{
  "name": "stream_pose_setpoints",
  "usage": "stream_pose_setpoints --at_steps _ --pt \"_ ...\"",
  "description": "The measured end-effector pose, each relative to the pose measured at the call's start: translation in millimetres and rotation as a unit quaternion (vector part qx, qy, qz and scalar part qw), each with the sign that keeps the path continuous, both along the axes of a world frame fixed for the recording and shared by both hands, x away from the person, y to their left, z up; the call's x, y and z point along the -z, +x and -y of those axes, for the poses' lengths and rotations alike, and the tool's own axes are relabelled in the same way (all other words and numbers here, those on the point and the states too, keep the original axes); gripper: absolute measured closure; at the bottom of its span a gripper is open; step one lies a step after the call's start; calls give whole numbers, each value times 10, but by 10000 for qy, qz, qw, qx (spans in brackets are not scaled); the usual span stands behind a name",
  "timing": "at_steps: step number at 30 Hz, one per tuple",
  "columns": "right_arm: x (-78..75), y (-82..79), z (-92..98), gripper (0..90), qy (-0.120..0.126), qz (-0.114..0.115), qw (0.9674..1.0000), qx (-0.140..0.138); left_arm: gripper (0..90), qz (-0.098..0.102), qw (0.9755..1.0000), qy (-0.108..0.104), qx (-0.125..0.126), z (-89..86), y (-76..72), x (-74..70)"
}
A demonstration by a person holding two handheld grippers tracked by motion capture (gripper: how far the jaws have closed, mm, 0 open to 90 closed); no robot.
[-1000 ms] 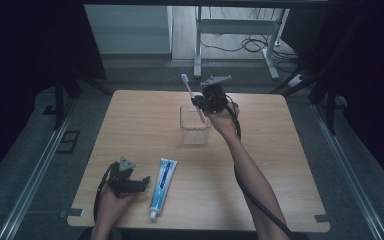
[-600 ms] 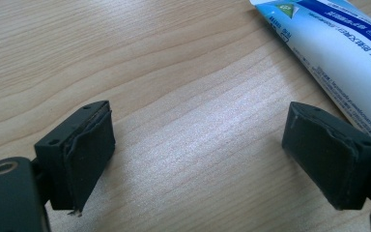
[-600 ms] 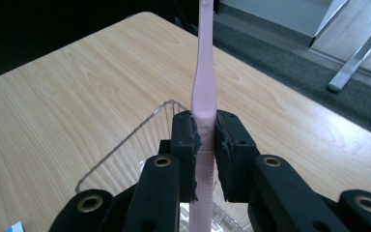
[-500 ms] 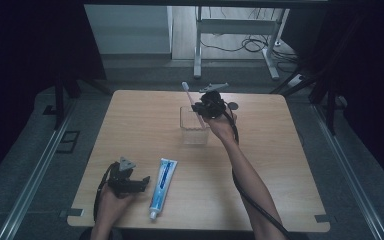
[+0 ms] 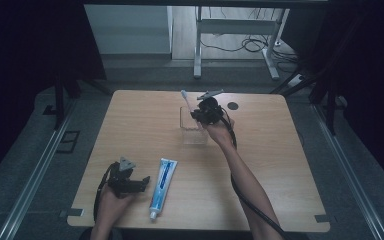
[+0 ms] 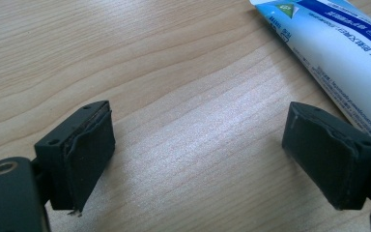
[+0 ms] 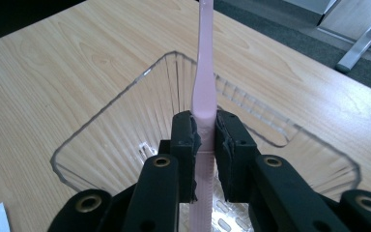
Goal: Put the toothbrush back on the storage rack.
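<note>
Right gripper point(image 7: 204, 145) jaws clamp pink toothbrush point(image 7: 204, 92) above clear cup point(image 7: 125, 130); lowering and release likely next. Left gripper point(image 6: 198, 145) jaws gape idle.

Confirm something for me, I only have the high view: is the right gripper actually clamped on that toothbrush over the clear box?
Observer: Yes. In the right gripper view the right gripper has both jaws pressed against the pink toothbrush handle.
Operator: Which way is it pointing?
Observer: The handle's lower end runs down into the clear container, a ribbed open-top box; the head is out of frame at the top.
Operator: And the left one?
Observer: The left gripper is open, jaws wide apart over bare wood, holding nothing.
Operator: Toothpaste near it?
Observer: The toothpaste tube lies just beyond the jaw on the right of that view, outside the gap.
</note>
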State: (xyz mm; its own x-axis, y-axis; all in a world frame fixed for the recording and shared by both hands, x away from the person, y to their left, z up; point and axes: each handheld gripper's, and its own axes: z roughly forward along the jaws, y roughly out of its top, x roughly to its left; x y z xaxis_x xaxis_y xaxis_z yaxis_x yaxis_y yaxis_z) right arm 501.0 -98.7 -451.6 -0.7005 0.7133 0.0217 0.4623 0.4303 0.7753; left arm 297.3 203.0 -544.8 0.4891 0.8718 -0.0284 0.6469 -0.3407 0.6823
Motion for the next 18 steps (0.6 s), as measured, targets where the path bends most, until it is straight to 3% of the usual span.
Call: stream_pose_setpoints --at_steps 18 --pt "62 7 -26 770 -120 -126 9998 -22 114 1 10000 3 3 -1 1 0"
